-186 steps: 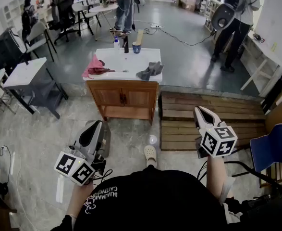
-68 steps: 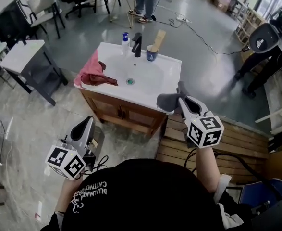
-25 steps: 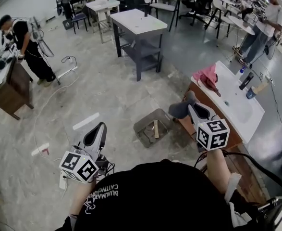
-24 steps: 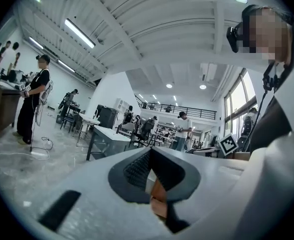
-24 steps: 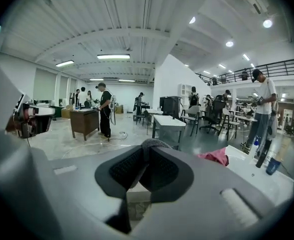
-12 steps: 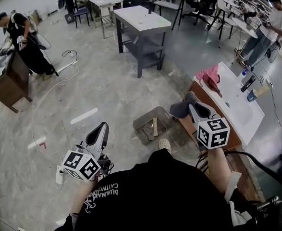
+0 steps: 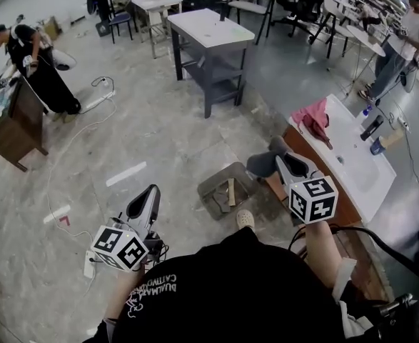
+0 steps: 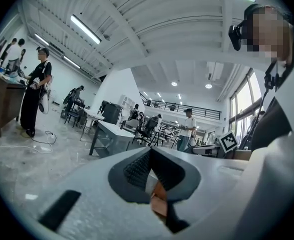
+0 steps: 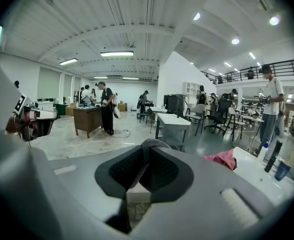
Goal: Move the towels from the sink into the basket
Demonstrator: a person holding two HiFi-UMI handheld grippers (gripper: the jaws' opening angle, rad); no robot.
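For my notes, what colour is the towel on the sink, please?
Pink towel; head view shows it best.

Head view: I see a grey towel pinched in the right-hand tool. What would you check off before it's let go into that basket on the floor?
1. Grip on the grey towel: ok. The right gripper has its jaws closed on it.
2. Towel above the basket: not ok. It seems to hang past the edge nearer the sink.
3. Room in the basket: ok. Only one small light item lies inside.
4. Left gripper free: ok. Its jaws are together and empty.
5. Sink cleared: not ok. The pink towel lies on it.
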